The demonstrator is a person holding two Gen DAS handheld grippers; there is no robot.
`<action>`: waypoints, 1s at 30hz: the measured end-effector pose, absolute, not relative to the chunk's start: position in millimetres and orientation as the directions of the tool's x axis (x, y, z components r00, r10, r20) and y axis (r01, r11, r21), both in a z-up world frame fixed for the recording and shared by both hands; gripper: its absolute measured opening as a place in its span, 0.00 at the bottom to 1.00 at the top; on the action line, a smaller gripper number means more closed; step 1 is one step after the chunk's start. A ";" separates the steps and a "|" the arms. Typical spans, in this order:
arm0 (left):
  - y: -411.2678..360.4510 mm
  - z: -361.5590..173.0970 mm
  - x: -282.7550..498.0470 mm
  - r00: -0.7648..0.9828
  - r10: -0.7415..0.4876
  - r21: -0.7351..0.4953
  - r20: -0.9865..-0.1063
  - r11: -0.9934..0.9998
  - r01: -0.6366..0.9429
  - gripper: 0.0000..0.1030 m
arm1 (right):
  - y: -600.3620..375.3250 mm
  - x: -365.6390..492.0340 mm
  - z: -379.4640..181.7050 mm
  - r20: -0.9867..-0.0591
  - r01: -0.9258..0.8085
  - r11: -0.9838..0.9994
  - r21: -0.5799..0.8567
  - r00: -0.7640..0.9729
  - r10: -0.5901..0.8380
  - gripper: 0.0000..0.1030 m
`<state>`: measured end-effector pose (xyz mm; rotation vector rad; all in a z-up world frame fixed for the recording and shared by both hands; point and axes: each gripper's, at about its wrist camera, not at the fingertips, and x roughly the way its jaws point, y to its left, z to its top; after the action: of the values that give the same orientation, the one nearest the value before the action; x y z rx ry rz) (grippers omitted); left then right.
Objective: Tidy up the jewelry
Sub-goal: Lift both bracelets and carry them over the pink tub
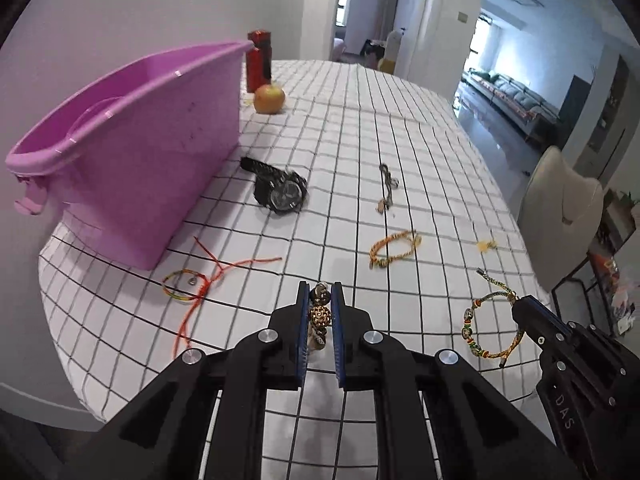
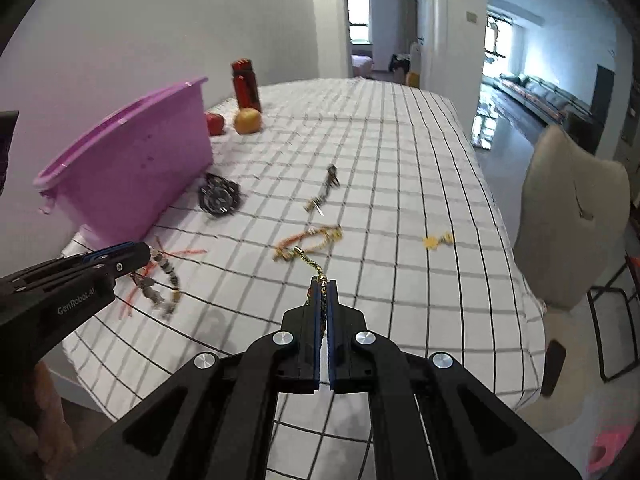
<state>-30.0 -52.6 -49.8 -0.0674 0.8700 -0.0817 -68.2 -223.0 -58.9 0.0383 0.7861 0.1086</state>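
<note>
Between the left gripper (image 1: 320,300) fingers, pinched shut, the beaded bracelet (image 1: 320,314) hangs limp and light; at three o'clock, right gripper (image 2: 324,286) nips a braided cord bracelet (image 1: 486,326).

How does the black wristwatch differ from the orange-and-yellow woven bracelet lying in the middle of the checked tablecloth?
The black wristwatch is dark, bulky and rigid-looking, with a round dial; the woven bracelet is a thin orange-and-yellow cord loop. The wristwatch lies close beside the purple tub; the woven bracelet lies out in the open, farther from it. The wristwatch stands up thicker off the cloth; the bracelet lies flat. Both rest on the checked tablecloth, and neither is held by a hand-held gripper.
</note>
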 end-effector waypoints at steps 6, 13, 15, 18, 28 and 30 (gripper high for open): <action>-41.0 -21.4 -33.3 0.645 -0.089 -0.105 -0.759 0.994 0.014 0.11 | -209.1 -63.1 -27.8 -0.673 -0.169 0.980 0.102 0.714 0.193 0.03; -5.3 26.3 -28.9 0.694 -0.057 -0.110 -0.717 0.993 -0.033 0.11 | -176.8 -44.6 14.0 -0.641 -0.257 0.960 0.108 0.720 0.265 0.03; 9.7 41.2 -23.1 0.709 -0.051 -0.110 -0.703 0.993 -0.037 0.11 | -163.7 -35.4 27.6 -0.626 -0.271 0.955 0.117 0.727 0.283 0.03; 31.8 61.7 -10.6 0.733 -0.044 -0.097 -0.679 0.995 -0.030 0.11 | -139.5 -19.9 49.7 -0.593 -0.288 0.948 0.133 0.744 0.309 0.03; 126.6 104.4 57.6 0.778 -0.052 -0.092 -0.626 0.996 -0.008 0.11 | -48.6 44.2 95.4 -0.533 -0.288 0.945 0.153 0.782 0.324 0.03; 143.2 104.1 71.3 0.777 -0.049 -0.088 -0.628 0.996 -0.008 0.11 | -30.8 56.2 98.6 -0.529 -0.289 0.944 0.161 0.781 0.330 0.03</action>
<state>71.3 143.2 104.1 -0.0868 0.6815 -0.0226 56.2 -30.8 98.6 0.0723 0.5848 0.3349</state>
